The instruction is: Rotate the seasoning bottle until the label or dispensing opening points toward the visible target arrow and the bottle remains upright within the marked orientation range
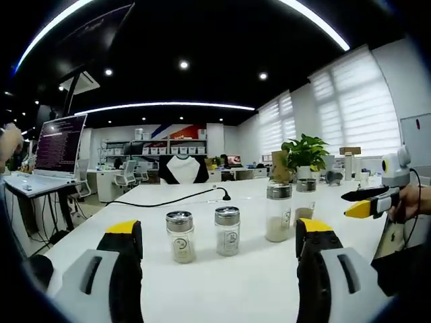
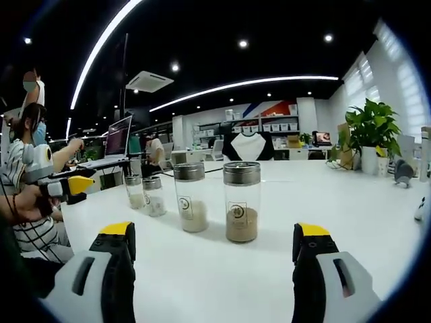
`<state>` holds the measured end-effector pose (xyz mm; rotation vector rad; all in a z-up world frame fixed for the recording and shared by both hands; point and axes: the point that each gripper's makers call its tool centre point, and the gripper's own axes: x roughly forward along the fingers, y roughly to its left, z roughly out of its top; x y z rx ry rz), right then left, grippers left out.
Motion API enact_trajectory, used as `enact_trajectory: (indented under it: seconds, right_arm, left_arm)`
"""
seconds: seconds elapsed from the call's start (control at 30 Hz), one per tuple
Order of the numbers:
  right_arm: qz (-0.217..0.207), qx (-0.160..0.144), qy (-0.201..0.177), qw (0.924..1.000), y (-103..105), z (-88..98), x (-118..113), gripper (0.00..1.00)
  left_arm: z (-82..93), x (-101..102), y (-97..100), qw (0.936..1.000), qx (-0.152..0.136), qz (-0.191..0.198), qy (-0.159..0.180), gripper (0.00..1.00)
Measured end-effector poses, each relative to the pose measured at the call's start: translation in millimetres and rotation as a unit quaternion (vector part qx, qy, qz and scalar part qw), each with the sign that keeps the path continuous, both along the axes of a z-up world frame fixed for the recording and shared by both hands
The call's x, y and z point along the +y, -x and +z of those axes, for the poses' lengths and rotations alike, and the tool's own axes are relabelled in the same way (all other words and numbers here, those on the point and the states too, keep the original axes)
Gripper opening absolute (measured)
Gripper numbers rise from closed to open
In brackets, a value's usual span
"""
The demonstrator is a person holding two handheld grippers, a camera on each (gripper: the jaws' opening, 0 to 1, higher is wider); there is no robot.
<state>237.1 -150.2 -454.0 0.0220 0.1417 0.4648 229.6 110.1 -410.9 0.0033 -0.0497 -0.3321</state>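
Four glass seasoning bottles with metal shaker lids stand upright in a row on the white table (image 1: 222, 289). Two short ones (image 1: 180, 235) (image 1: 227, 230) are nearest the left gripper (image 1: 219, 229), which is open with nothing between its jaws. Two taller ones (image 1: 279, 212) (image 1: 304, 196) stand further right. In the right gripper view the tall bottle with brown powder (image 2: 242, 200) is closest, then a pale-filled one (image 2: 190, 196) and the two short ones (image 2: 153, 195) (image 2: 133, 190). The right gripper (image 2: 214, 230) is open and short of the bottles.
A potted plant (image 1: 306, 151) and small items stand at the table's far side. A black cable (image 1: 168, 198) runs across the table behind the bottles. An open laptop (image 1: 59, 145) sits on a neighbouring desk. A person (image 2: 20, 155) sits at the left.
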Motion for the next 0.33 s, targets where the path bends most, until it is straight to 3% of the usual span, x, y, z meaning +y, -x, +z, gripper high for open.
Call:
enact_trajectory:
  seconds: [0.33]
  right_arm:
    - [-0.004,0.0,0.003,1.0,0.9,-0.9,-1.9,0.99]
  left_arm:
    - [2.6,5.2,-1.9,0.9998,0.003,0.005,0.019,1.0]
